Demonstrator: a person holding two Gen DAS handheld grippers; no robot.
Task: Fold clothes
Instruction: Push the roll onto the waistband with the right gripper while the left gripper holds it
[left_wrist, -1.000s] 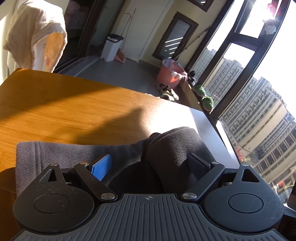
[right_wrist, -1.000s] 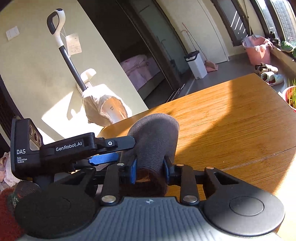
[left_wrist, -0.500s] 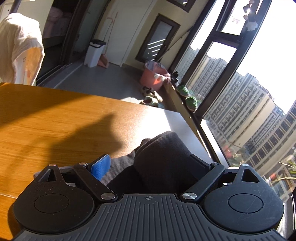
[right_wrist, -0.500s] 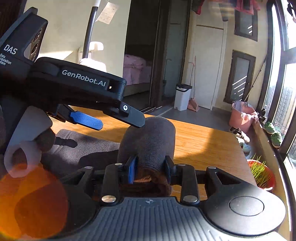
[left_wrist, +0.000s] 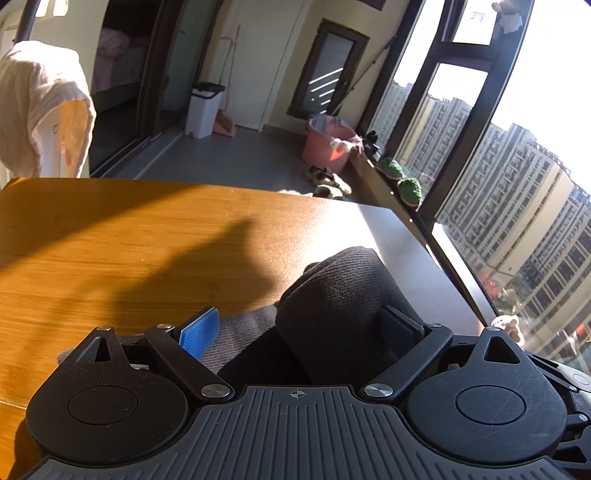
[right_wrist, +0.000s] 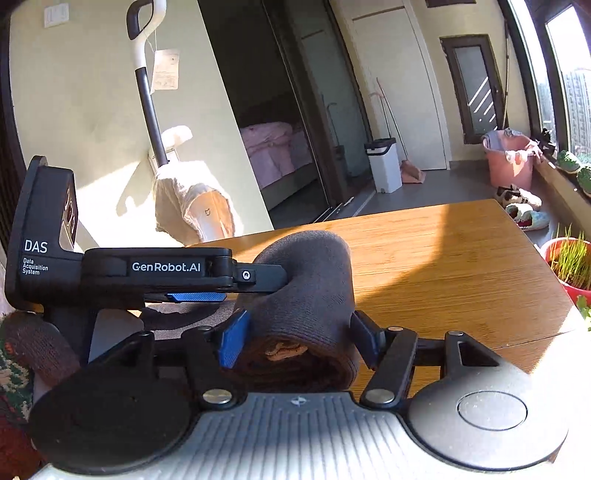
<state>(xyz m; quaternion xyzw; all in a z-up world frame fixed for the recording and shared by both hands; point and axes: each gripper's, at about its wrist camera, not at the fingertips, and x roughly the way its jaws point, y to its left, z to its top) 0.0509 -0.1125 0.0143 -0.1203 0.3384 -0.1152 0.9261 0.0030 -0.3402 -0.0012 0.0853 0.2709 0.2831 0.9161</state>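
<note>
Right jaws are widening around the grey cloth (right_wrist: 314, 295), letting go of the fold they were pinching a second ago.

Soft, limp knit cloth is lying bunched on the table (right_wrist: 443, 266), one fold humping up between the opening jaws of the right gripper (right_wrist: 299, 339); the left gripper (left_wrist: 299, 325) is standing wide with another fold between its jaws, its pads apparently not squeezing. Light and floppy, it will probably sag, so edges or corners are looking like the best hold.
</note>
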